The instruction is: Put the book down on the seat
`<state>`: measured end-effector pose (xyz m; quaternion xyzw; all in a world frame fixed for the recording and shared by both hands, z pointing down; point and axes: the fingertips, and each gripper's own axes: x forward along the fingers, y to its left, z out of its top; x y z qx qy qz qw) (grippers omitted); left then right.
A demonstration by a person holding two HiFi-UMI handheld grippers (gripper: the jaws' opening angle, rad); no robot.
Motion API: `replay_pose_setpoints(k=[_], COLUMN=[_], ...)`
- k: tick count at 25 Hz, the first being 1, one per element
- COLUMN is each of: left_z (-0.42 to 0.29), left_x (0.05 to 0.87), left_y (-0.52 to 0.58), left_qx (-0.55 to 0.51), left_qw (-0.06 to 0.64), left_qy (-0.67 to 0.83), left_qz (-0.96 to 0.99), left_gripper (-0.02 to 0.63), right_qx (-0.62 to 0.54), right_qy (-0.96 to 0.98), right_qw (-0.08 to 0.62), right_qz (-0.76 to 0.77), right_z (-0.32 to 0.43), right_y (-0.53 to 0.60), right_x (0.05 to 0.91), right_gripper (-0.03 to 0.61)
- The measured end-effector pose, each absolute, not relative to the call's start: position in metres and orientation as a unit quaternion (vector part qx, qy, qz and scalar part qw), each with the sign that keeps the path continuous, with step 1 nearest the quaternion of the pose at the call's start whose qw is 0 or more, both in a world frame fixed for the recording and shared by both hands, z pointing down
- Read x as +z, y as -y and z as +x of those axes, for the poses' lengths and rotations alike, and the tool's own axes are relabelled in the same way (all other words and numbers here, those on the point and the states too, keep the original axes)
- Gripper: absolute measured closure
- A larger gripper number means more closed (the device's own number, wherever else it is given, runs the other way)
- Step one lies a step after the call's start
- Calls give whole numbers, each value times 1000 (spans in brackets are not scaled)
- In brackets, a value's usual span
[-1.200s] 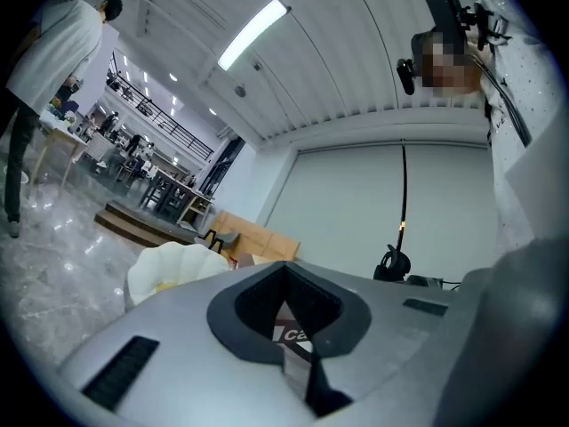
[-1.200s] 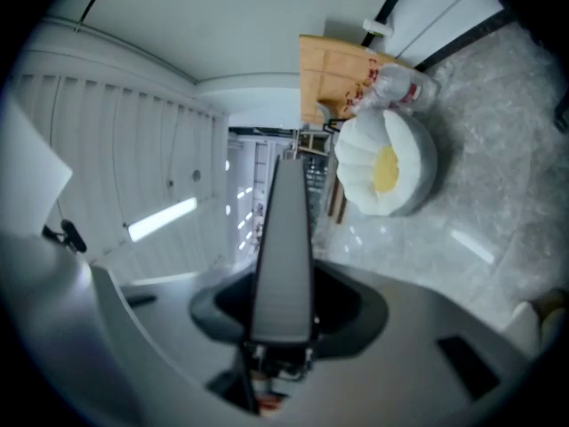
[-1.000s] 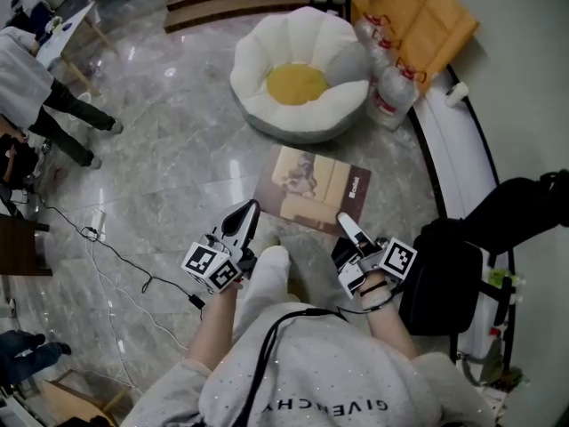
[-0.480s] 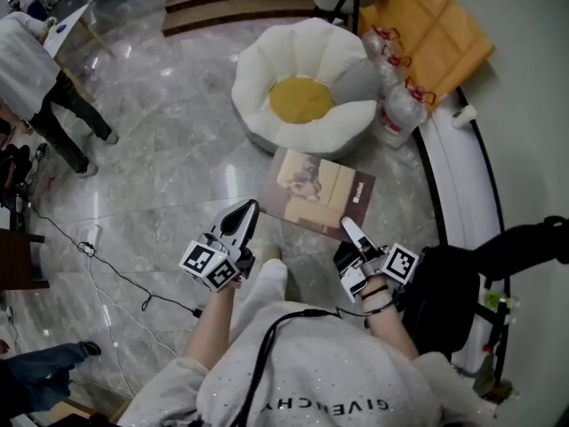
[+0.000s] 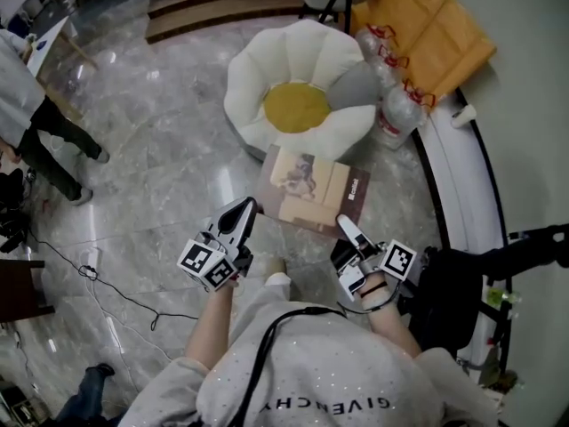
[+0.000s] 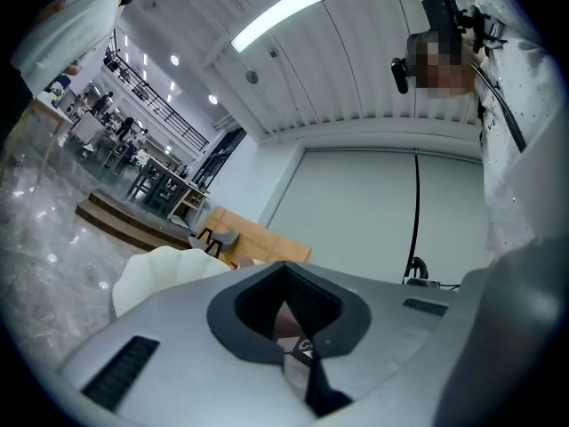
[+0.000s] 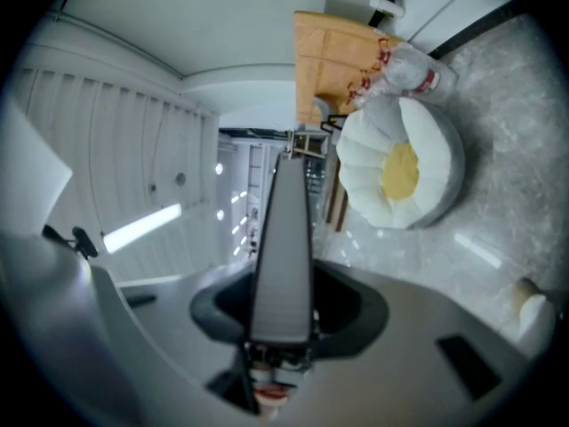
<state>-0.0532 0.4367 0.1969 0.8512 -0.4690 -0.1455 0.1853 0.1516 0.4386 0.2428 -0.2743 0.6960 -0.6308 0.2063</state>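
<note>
**Mia:** What are the two grippers doing?

**Tom:** The left gripper [image 5: 246, 210] has its jaws pressed together with nothing in them. It sits just beside the near left corner of the book [image 5: 313, 188]. The right gripper [image 5: 345, 227] squeezes the near right corner, and the thick book keeps its jaws apart. The book hangs flat in the air, just in front of the seat [image 5: 267, 69]. It is not on the seat yet.

**Mia:** What could go wrong?

**Tom:** Only one corner is held, and the book looks big. I think it could tip or slip out and fall on the floor [image 5: 151, 149]. The seat looks puffy and round at the edge, so a book set there could slide off. The yellow middle [image 5: 296, 107] looks safer.

**Mia:** What is the room like?

**Tom:** The floor is grey, shiny stone. At the left a person [image 5: 18, 87] stands. A thin cable [image 5: 89, 272] lies there too, and feet could catch on it. Right of the seat are plastic bottles [image 5: 396, 105], an orange pad [image 5: 436, 25] and a black bag [image 5: 449, 292].
</note>
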Motion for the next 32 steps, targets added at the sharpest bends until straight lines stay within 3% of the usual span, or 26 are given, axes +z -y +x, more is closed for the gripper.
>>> replay_pose_setpoints(k=[16,32], left_z=[-63,-92], left_x=[215,228], left_y=[-373,-240], left_qx=[-149,-147], left_qw=[207,210], left_qy=[460,482], left_qz=[850,838], left_gripper=[591,591], right_qx=[-637,-638], right_qy=[-688,-703], right_qw=[196,171], right_qz=[-289,-265], right_z=[145,116], right_y=[-387,-247], right_x=[260,276], right_gripper=[423,423])
